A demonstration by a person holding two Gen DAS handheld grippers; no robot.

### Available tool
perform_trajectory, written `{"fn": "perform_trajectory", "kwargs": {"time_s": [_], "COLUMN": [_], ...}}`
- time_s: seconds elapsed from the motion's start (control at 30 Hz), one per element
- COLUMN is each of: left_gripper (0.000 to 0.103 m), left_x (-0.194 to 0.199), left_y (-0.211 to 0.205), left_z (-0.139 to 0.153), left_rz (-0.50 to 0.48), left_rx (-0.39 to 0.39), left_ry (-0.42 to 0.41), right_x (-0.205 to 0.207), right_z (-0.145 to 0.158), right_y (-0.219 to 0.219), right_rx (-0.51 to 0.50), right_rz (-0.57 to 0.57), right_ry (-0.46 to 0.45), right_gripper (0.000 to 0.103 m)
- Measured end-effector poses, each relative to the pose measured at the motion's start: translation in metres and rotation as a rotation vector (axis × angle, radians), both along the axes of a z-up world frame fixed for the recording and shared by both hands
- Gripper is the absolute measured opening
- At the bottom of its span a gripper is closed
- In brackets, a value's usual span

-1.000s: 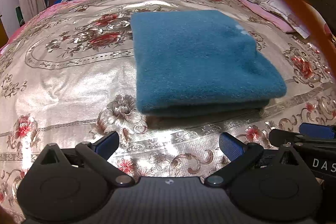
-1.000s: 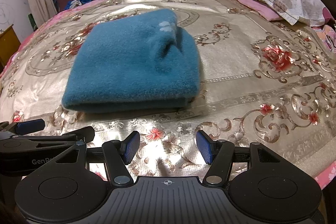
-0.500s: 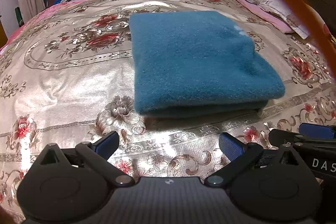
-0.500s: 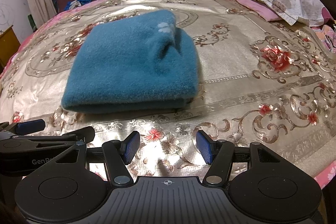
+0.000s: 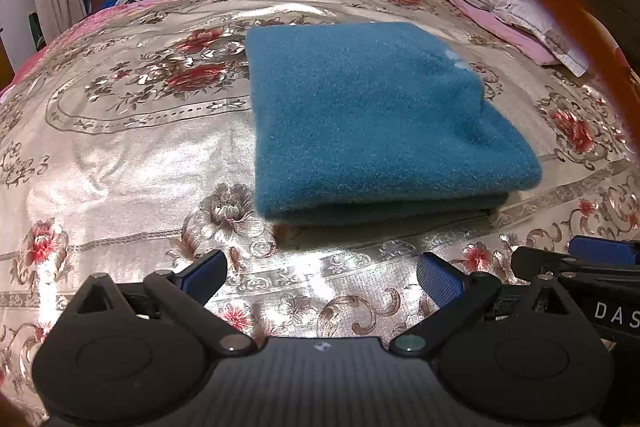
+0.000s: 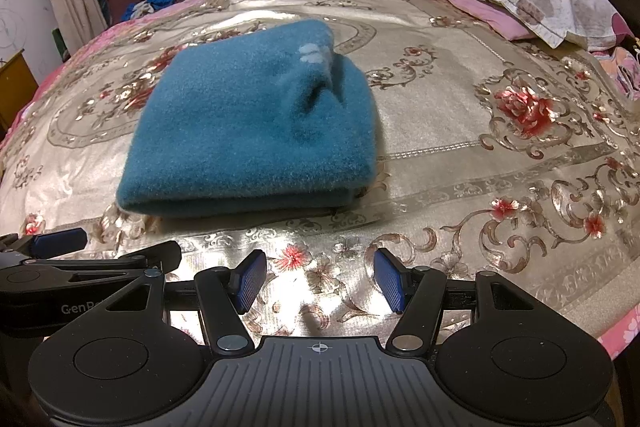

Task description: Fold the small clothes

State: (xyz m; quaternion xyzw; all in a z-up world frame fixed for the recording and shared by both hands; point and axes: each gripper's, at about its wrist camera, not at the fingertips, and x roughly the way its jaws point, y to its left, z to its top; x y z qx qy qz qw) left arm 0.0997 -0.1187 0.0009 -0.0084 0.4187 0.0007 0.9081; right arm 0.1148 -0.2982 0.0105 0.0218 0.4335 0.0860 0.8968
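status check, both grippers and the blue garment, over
Left gripper open, empty. Right gripper open, empty. Blue garment folded, lying flat on the floral bedspread, ahead of both sets of fingers, untouched. Nothing between.

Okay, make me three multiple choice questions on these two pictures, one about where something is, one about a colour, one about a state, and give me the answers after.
1. Where does the folded garment lie?
A. on the floral bedspread
B. on the pillow
C. between the tongs

2. What colour is the garment?
A. pink
B. teal blue
C. white

3. How do the left tongs and right tongs stand?
A. both shut on cloth
B. one open, one shut
C. both open, holding nothing

Answers: 1 A, bedspread shows on all sides of it; 2 B, teal fleece in both views; 3 C, the blue pads stand apart over bare bedspread.
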Motion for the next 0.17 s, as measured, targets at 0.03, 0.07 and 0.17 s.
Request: {"fn": "perform_trajectory", "kwargs": {"time_s": [0.03,0.07,0.17], "left_gripper": [0.103,0.103,0.103], "left_x": [-0.0007,-0.0009,-0.0008], "left_y": [0.0009,0.0015,0.0013], "left_z": [-0.0004,-0.0007,-0.0007], "left_rz": [0.0,-0.001,0.0], "left_rx": [0.001,0.001,0.0], "left_ry": [-0.001,-0.001,-0.002], "right_x": [0.0,0.0001,0.0004], "right_z": [0.0,0.0,0.0003], "right_y": [0.0,-0.0003,-0.0009], "right_rx": [0.0,0.001,0.0], "right_rz": [0.0,-0.001,-0.001], "right_ry": [0.001,0.001,0.0], "right_gripper": [0.06,0.06,0.06]}}
